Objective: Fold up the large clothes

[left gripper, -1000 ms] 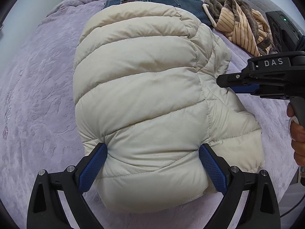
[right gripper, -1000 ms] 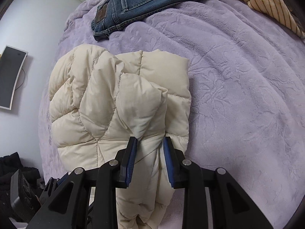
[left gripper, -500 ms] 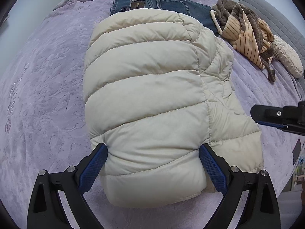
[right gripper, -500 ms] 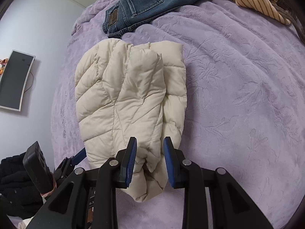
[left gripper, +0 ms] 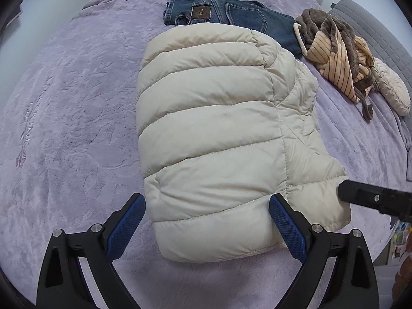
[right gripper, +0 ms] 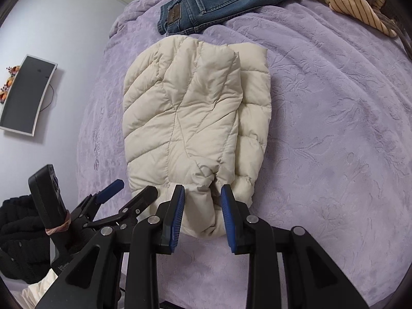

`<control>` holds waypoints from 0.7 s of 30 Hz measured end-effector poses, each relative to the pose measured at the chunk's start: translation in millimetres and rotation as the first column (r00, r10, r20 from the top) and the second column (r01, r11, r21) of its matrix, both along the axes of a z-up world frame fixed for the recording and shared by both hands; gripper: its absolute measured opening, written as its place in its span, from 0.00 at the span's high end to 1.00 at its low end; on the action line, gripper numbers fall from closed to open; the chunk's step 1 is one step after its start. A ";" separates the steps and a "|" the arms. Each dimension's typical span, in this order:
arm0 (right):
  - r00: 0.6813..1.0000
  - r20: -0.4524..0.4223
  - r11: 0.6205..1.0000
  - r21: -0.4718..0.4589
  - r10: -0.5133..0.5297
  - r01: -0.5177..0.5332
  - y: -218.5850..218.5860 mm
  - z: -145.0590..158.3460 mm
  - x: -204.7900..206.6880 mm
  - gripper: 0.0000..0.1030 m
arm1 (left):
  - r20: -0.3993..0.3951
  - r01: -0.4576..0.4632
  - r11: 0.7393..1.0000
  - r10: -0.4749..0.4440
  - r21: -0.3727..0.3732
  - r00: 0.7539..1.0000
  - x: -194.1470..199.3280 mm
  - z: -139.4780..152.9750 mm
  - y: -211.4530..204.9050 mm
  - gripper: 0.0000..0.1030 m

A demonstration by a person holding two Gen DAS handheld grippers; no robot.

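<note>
A cream quilted puffer jacket (left gripper: 216,134) lies folded into a thick bundle on the purple bedspread (left gripper: 72,118). It also shows in the right wrist view (right gripper: 190,113). My left gripper (left gripper: 206,213) is open wide, its blue pads on either side of the bundle's near end without pinching it. My right gripper (right gripper: 202,206) has its jaws narrowly apart around the jacket's sleeve end, which lies on the bed between the pads. Whether the pads grip the fabric is unclear. The right gripper's tip (left gripper: 373,198) shows at the jacket's right edge.
Folded blue jeans (left gripper: 231,15) lie just beyond the jacket. A brown and striped orange garment pile (left gripper: 337,51) and a cream quilted pillow (left gripper: 391,90) lie at the far right. A monitor (right gripper: 25,97) hangs on the wall left of the bed.
The right gripper lowered the raised sleeve flap down toward me and laid it flat on the bundle. Both grippers drew back from the jacket, and the left stayed open.
</note>
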State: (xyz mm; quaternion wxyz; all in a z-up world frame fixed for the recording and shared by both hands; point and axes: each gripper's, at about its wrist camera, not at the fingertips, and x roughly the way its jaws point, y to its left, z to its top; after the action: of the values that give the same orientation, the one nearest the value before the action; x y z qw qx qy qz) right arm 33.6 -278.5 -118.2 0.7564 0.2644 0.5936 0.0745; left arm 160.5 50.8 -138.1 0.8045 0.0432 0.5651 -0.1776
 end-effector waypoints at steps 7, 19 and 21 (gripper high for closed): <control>0.999 -0.040 0.999 -0.033 0.008 -0.009 10.4 -11.6 -1.8 0.69 | -0.003 -0.006 1.000 0.006 0.000 1.000 -0.9 3.7 3.3 0.06; 1.000 -0.012 0.998 -0.063 0.019 -0.020 14.9 10.0 -6.9 0.69 | 0.027 -0.014 1.000 0.013 0.017 1.000 -8.8 24.5 13.1 0.06; 1.000 -0.009 0.998 -0.065 0.022 -0.022 16.2 13.7 -7.5 0.69 | 0.029 -0.015 1.000 0.014 0.006 0.999 -11.2 29.0 16.6 0.06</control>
State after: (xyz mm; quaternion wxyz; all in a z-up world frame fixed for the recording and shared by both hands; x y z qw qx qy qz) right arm 26.1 -262.3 -104.5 0.7613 0.2332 0.6018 0.0623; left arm 149.3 67.4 -109.1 0.8136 0.0443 0.5545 -0.1692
